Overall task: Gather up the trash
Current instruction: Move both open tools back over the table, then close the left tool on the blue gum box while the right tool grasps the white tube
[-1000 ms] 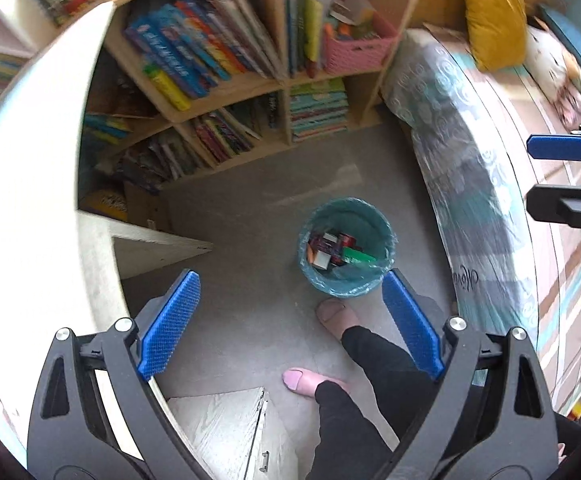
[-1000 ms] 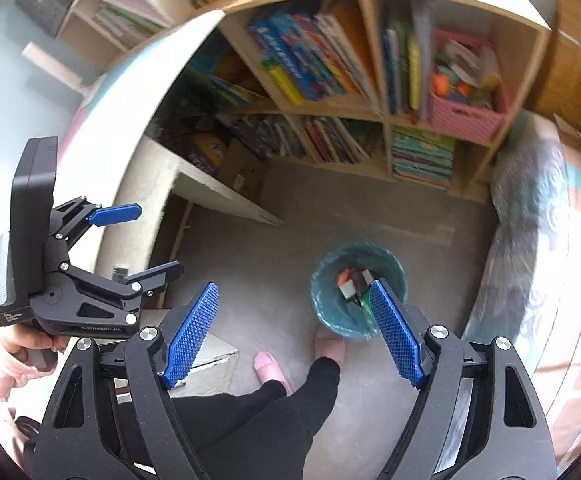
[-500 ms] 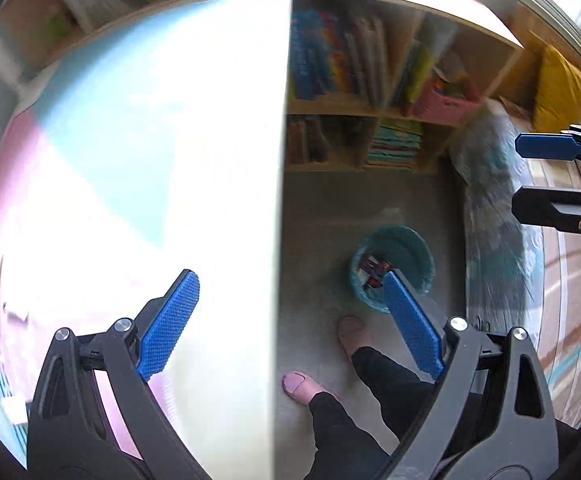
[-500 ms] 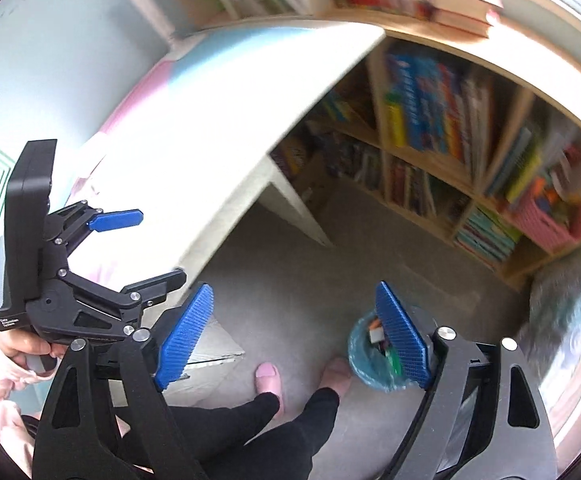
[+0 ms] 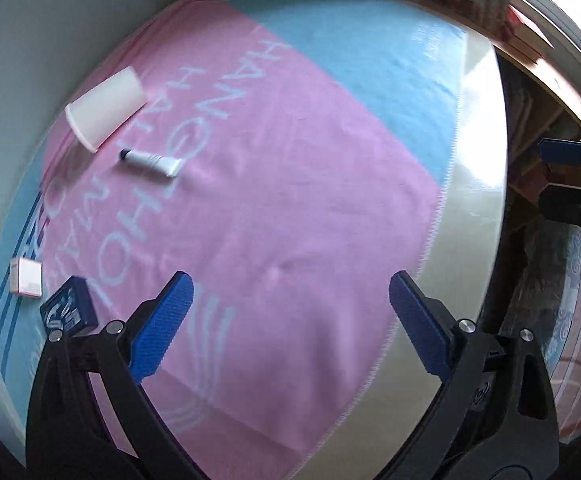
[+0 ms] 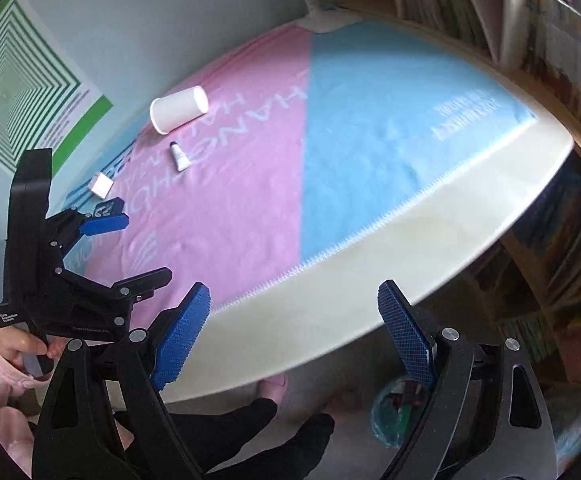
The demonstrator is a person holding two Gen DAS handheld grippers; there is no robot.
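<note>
Left gripper [image 5: 290, 304]: I see its blue pads spread wide with nothing between them, hovering over the pink part of the cloth.
Right gripper [image 6: 294, 320]: mine here is also wide apart and holds nothing; it sits near the table's front edge, to the right of the left tool.
Bin [image 6: 390, 412]: a teal-lined basket on the floor below the table edge, partly hidden behind my right finger; I make out a few colourful scraps inside, too blurred to name.
Table [image 6: 410, 240]: cream top covered by a pink and blue cloth [image 5: 290, 168] with white lettering.
Dark box [image 5: 68, 308]: lies on the cloth just beside my left finger.
White box [image 5: 26, 282]: just past the dark one, near the cloth's left edge.
Tube [image 5: 150, 162]: a small white tube with a dark cap, lying flat farther in.
Paper cup [image 5: 104, 108]: on its side beyond the tube, near the wall.
</note>
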